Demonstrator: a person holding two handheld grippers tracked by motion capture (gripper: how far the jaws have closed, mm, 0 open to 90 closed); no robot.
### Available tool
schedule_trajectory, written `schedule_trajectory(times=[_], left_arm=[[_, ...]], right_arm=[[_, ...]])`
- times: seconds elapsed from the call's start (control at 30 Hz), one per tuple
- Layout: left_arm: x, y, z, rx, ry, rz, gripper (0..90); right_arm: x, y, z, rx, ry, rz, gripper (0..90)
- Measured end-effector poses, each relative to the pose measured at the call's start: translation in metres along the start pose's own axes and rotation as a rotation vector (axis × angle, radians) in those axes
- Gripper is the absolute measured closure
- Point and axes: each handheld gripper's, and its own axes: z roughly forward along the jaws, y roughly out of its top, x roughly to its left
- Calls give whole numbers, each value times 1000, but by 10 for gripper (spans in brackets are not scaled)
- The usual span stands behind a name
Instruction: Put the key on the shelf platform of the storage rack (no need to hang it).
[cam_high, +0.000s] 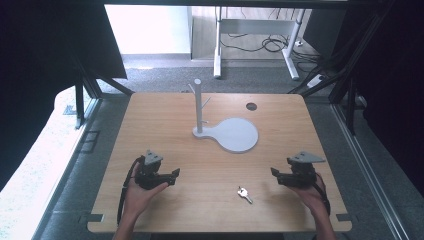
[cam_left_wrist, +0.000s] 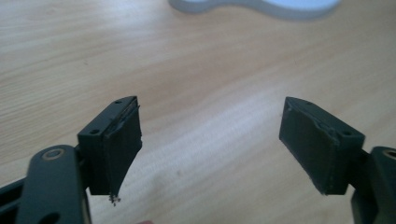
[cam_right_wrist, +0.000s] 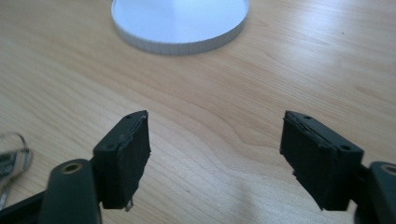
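Note:
A small silver key lies on the wooden table near the front, right of centre; its ring shows at the left edge of the right gripper view. A white stand with a round base and an upright pegged post sits mid-table. My left gripper rests at the front left, open, nothing between its fingers. My right gripper rests at the front right, open and empty, with the key to its left. Both point toward the table's middle.
A round cable hole is cut in the table near the back right. Beyond the far edge stand white desk legs with cables on the floor. Dark frame struts flank both sides.

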Motion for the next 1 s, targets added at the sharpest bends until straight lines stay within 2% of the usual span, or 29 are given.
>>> schedule_trajectory(times=[0.03, 0.07, 0.13, 0.2, 0.33, 0.47, 0.63, 0.7, 0.8, 1.0], left_arm=[[0, 0, 0, 0, 0, 0, 227], [0, 0, 0, -6, -4, -12, 234], [-2, 1, 0, -7, -32, -16, 235], [-7, 3, -1, -6, -25, 22, 235], [-15, 6, -1, -3, -21, 58, 233], [-14, 6, -3, -14, -38, 44, 233], [-10, 6, -2, -21, -50, 33, 234], [-8, 6, 0, -14, -46, 29, 233], [-6, 6, 2, -1, -39, 25, 232], [-6, 5, 3, 20, -33, 33, 232]], right_arm=[[0, 0, 0, 0, 0, 0, 265], [-7, -5, -2, -26, 22, 60, 288], [-9, -7, -3, -19, 26, 62, 305], [-9, -8, -5, -12, 26, 43, 329], [-6, -8, -14, -46, 25, 34, 353], [-4, -12, -18, -33, 15, 27, 364], [-6, -16, -15, -8, 20, 61, 377], [-9, -18, -12, 12, 37, 99, 383], [-10, -20, -10, 32, 47, 111, 387], [-13, -19, -13, 9, 41, 119, 374]])
